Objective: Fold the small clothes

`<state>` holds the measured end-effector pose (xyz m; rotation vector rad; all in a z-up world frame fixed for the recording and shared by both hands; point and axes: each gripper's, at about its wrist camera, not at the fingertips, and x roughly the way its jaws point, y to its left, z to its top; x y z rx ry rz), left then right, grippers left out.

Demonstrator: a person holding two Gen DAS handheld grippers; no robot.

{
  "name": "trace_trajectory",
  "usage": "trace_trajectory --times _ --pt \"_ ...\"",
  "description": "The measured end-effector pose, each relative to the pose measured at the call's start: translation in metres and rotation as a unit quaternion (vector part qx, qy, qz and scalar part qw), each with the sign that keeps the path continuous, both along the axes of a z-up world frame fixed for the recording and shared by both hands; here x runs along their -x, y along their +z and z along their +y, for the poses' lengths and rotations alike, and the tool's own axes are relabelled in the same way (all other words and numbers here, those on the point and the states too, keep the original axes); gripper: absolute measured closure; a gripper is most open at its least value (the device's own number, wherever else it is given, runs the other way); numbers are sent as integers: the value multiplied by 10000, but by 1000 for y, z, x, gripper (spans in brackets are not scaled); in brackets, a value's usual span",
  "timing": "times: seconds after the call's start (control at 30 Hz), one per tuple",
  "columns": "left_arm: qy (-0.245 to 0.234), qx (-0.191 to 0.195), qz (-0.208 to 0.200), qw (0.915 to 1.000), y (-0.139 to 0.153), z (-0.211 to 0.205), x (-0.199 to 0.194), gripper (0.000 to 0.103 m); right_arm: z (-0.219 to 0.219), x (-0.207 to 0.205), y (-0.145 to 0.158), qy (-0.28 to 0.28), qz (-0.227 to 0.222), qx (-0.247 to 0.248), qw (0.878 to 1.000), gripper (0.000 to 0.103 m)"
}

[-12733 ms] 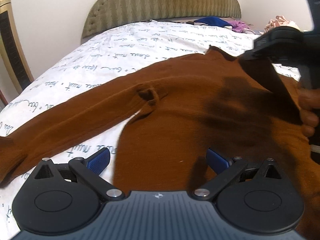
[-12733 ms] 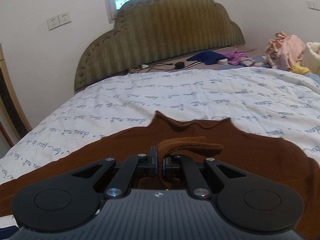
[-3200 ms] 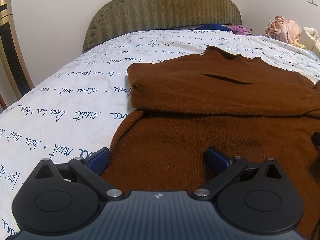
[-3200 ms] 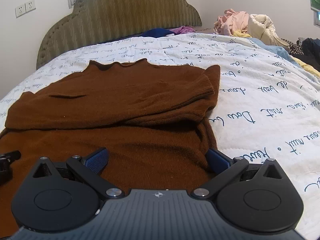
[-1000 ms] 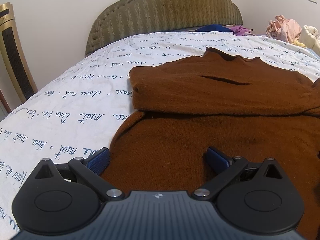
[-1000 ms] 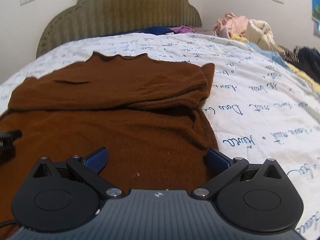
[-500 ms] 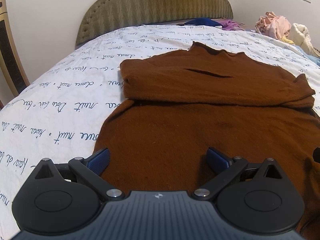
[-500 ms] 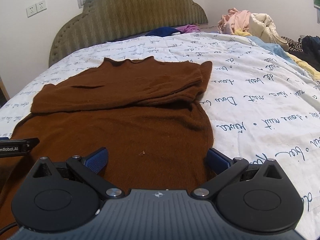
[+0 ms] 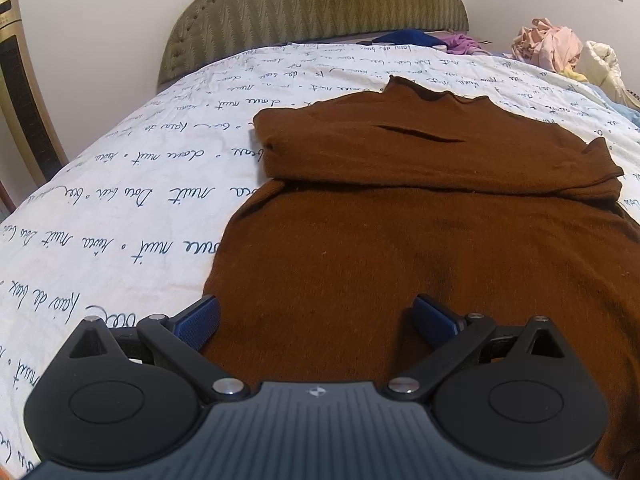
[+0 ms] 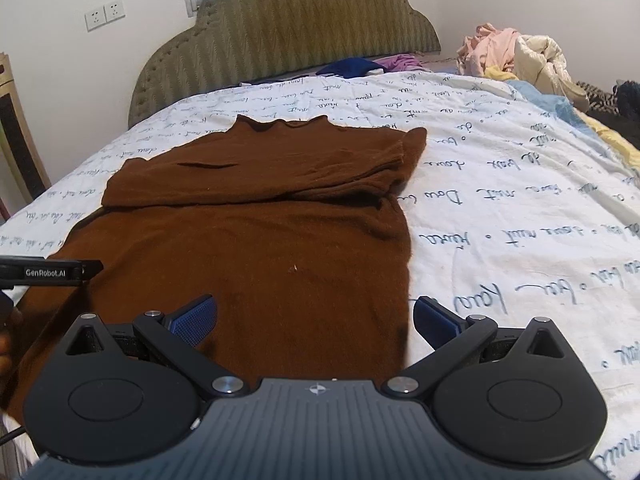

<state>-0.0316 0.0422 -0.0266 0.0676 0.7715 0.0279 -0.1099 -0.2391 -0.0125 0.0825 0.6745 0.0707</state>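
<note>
A brown sweater (image 9: pixel 420 240) lies flat on the white bed cover (image 9: pixel 120 208), collar toward the headboard, both sleeves folded across its chest. It also shows in the right wrist view (image 10: pixel 260 240). My left gripper (image 9: pixel 316 320) is open and empty, low over the sweater's near left hem. My right gripper (image 10: pixel 316 320) is open and empty over the near right hem, its right finger (image 10: pixel 434 318) beyond the sweater's edge over the cover. The left gripper's body (image 10: pixel 48 272) shows at the left edge of the right wrist view.
A padded green headboard (image 10: pixel 280 36) stands at the far end. Blue and purple clothes (image 10: pixel 360 66) lie by it. A pile of pink and cream laundry (image 10: pixel 516 60) sits at the far right. A wooden chair frame (image 9: pixel 20 100) stands left of the bed.
Both grippers have drawn back toward the sweater's near hem and risen a little, so more of the sweater shows. The sweater has not moved. Both stay open.
</note>
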Motion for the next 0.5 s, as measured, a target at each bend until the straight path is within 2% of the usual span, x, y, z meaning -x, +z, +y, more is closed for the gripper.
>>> trace_trajectory --times 0.5 --pt "-98 26 220 9997 0 6 18 0 -2 28 6 223 22 -57 9997 1"
